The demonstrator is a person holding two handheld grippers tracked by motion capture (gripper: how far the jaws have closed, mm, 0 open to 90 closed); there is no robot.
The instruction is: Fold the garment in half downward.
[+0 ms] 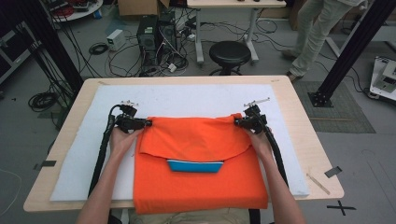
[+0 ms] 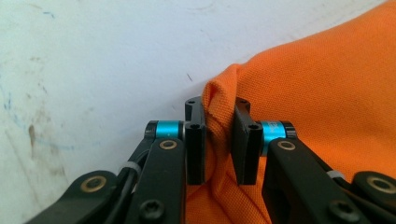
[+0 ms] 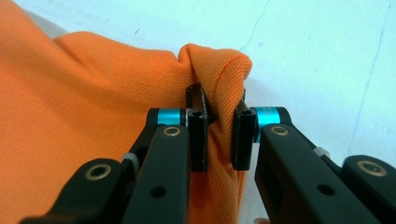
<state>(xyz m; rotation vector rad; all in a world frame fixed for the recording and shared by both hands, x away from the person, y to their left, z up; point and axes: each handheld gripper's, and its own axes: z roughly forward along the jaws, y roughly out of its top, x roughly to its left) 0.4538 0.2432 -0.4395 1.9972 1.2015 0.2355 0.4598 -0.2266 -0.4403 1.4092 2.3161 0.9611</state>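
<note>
The orange knit-fabric garment (image 1: 201, 163) is spread on the white foam mat (image 1: 187, 100) over the light wooden table (image 1: 303, 140), w/ its near edge hanging off the table at 6 o'clock. A far layer is folded over the middle, and a blue strip (a collar, prob.) (image 1: 195, 165) is seen just below that flap's edge.

The left gripper (image 1: 145, 123) is clamped on the flap's corner at approx. 9 o'clock of the cloth; in the left gripper view a bunched ridge of fabric is pinched between its pads (image 2: 196, 144). The right gripper (image 1: 239, 122) is likewise closed on the opposite corner at 3 o'clock, cloth pressed between its pads (image 3: 198, 140).

The step in hand is judged to be a fold, w/ both corners carried together. For a clean result, both grips should be kept firm, the corners moved at equal pace and height, and the edge held taut btw. them so no slack or skew is formed. The flap should be laid down square to the lower layer before the jaws are released.
</note>
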